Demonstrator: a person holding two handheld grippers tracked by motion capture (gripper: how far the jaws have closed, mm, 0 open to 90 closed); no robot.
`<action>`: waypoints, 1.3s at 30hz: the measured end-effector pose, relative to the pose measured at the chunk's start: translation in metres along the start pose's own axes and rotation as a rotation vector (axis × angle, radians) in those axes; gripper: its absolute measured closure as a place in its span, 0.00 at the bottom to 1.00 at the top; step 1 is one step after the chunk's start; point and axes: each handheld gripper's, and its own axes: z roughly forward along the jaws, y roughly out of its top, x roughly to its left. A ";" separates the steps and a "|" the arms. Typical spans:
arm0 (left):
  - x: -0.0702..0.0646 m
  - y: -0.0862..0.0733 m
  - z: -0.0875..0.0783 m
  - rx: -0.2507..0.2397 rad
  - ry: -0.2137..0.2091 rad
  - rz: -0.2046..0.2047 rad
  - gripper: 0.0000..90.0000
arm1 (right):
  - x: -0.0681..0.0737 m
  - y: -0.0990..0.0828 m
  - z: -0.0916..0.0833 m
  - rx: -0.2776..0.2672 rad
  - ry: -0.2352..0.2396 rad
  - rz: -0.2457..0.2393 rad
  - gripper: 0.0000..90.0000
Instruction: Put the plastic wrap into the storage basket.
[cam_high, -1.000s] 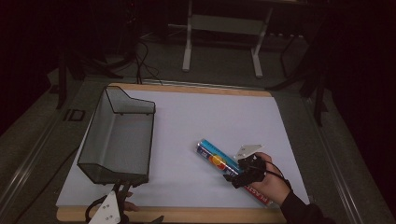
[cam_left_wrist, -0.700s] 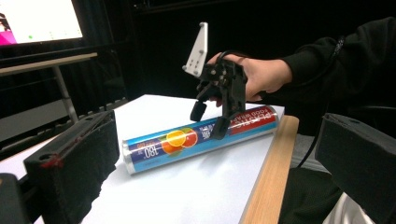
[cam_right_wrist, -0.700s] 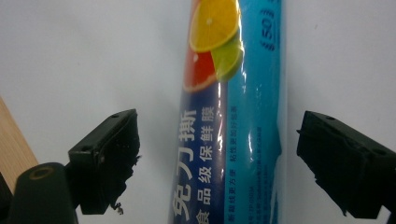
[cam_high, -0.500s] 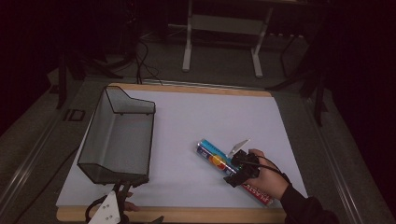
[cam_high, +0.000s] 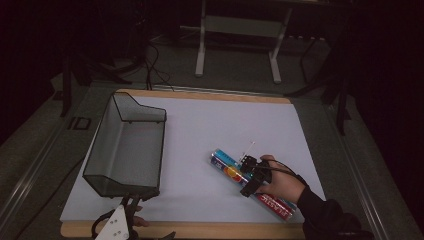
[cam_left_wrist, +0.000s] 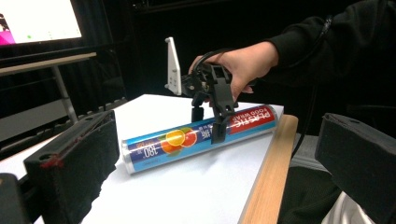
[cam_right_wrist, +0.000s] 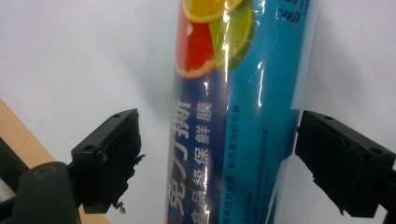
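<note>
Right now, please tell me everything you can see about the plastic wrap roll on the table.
The roll is a long cylinder in a glossy printed wrapper: blue and teal with citrus slices, white characters and "180", and a red end reading "PLASTIC FOOD WRAP". It lies flat on the white table, slanted, near the wooden front edge. The right tongs straddle its middle from above; their jaws have just been closing. One pad seems at its side, the other has a gap, so it is not gripped yet.
</note>
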 end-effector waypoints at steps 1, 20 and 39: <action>0.000 0.000 0.000 0.002 0.001 0.001 0.01 | -0.001 0.002 0.000 0.015 0.002 0.005 0.16; 0.000 0.000 0.000 -0.001 -0.012 -0.006 0.01 | -0.009 0.024 0.020 0.159 0.004 0.076 0.24; 0.000 -0.001 0.001 0.012 -0.016 0.001 0.01 | -0.005 0.025 0.024 0.131 0.020 0.124 0.35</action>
